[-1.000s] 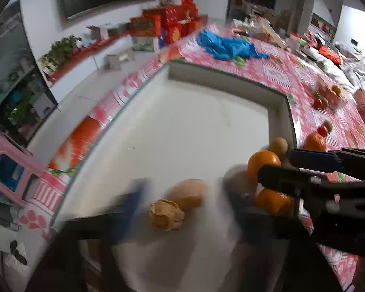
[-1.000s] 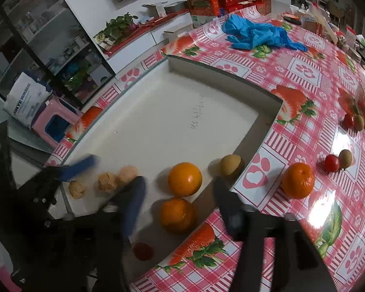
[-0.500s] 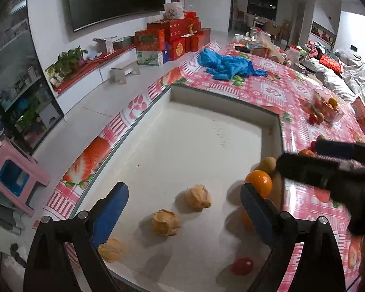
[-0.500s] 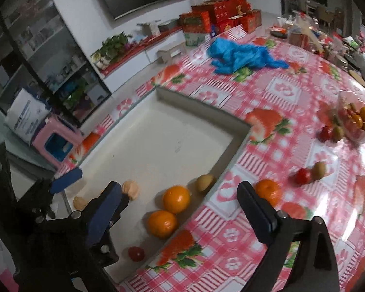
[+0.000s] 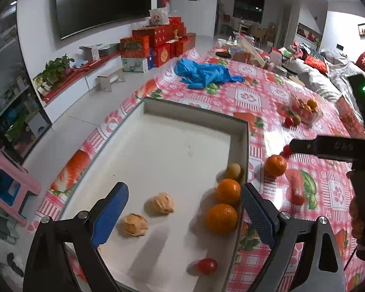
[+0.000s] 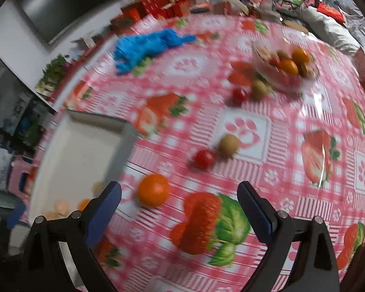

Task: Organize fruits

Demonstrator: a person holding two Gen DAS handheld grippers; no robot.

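In the left wrist view a white tray (image 5: 172, 121) holds two oranges (image 5: 222, 218), a brown kiwi-like fruit (image 5: 233, 171), two papery husked fruits (image 5: 162, 202) and a small red tomato (image 5: 207, 265). My left gripper (image 5: 182, 215) hangs open above them with nothing between its fingers. In the blurred right wrist view my right gripper (image 6: 180, 206) is open over the tablecloth, just right of a loose orange (image 6: 153, 189). A tomato (image 6: 204, 158) and a brown fruit (image 6: 229, 144) lie farther on. The tray (image 6: 85, 146) sits at the left.
A clear bowl (image 6: 286, 71) of mixed fruit stands at the far right, with a tomato (image 6: 240, 95) and a brown fruit (image 6: 259, 88) beside it. A blue cloth (image 6: 148, 46) lies at the table's back. The right gripper's finger (image 5: 328, 146) crosses the left view.
My right gripper has opened wide and swung from over the tray to the tablecloth on the right. The left gripper has lifted and drawn back, so more of the tray shows.
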